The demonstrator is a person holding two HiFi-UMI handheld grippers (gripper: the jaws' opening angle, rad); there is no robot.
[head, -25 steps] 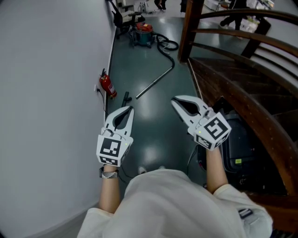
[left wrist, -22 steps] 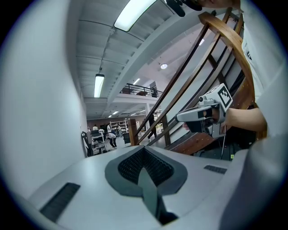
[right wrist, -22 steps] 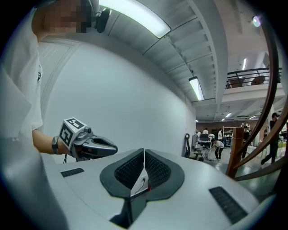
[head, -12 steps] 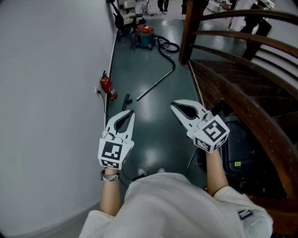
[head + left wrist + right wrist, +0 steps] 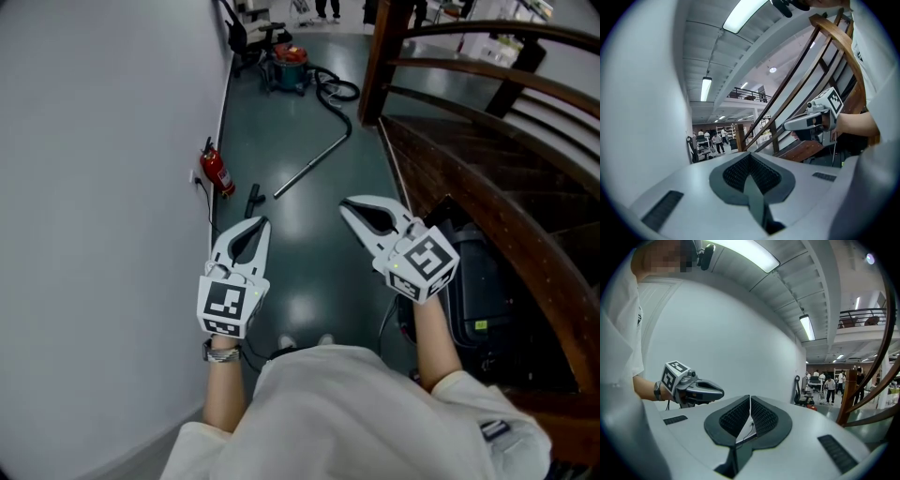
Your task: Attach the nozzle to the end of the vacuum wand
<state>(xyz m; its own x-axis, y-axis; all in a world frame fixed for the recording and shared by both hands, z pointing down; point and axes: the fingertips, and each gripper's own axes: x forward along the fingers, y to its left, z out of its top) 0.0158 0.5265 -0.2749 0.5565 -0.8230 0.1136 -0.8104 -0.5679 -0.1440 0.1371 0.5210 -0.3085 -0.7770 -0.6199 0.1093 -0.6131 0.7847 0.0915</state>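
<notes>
Well beyond right tool, wand.

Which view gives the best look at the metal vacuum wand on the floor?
The head view: the wand lies in full, slantwise, on the dark floor ahead of both hands. Neither the left gripper view nor the right gripper view shows any of it.

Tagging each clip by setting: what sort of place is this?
Probably an open industrial or workshop hall, in a passage beside a wooden staircase. A vacuum and wand are on the floor, a fire extinguisher stands by the wall, and a mezzanine shows beyond.
</notes>
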